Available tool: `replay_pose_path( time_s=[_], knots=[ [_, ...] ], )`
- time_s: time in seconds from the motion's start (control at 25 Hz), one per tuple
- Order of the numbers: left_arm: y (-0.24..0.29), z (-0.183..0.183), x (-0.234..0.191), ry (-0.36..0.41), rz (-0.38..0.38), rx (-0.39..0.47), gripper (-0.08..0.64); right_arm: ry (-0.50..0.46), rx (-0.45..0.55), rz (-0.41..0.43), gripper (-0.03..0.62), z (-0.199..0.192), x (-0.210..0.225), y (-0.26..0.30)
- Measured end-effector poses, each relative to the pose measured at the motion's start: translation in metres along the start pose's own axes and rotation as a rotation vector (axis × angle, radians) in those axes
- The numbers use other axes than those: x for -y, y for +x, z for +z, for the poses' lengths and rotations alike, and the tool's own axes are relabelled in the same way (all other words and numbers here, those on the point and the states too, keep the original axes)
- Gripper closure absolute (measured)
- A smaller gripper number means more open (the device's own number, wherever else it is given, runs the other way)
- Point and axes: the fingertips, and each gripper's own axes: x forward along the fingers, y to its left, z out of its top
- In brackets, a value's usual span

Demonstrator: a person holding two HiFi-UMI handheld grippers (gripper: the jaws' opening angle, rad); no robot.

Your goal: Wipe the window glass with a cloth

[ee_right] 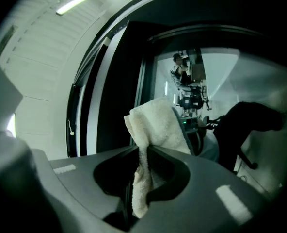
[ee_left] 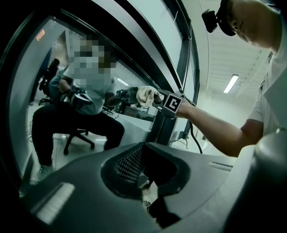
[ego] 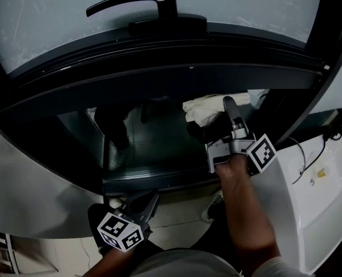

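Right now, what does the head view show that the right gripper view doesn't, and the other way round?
Only the head view: the black window handle above the pane, and the left gripper held low, away from the glass. Only the right gripper view: a ceiling light strip, and a close look at the jaws closed on a fold of the pale cloth. Both: the right gripper holding that cloth up at the dark-framed window glass.

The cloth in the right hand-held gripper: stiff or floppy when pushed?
Probably floppy: the cloth folds and droops where the right hand-held gripper pinches it. Likely light and not slippery, given its fuzzy towel pile.
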Motion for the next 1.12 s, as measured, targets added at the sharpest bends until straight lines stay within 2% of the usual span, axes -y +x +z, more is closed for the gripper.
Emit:
replay_pose_path(
  time_s=[0.2,0.32,0.48,0.68,1.12],
  knots=[
    [0.000,-0.005,-0.004,-0.009,0.002,-0.008,0.543,0.014,-0.010,0.144,0.538,-0.018,-0.014,-0.023],
    [-0.001,-0.008,-0.009,-0.015,0.009,-0.016,0.543,0.065,-0.018,0.132,0.538,-0.041,0.005,-0.049],
    [-0.001,-0.009,-0.012,-0.017,0.013,-0.012,0.543,0.129,-0.018,-0.025,0.538,-0.066,0.059,-0.084],
    [-0.005,-0.010,-0.016,-0.018,0.020,-0.015,0.543,0.128,-0.031,-0.230,0.538,-0.086,0.125,-0.114],
    [-0.005,-0.011,-0.026,-0.013,0.029,-0.019,0.543,0.129,-0.060,-0.485,0.538,-0.115,0.219,-0.150]
  ],
)
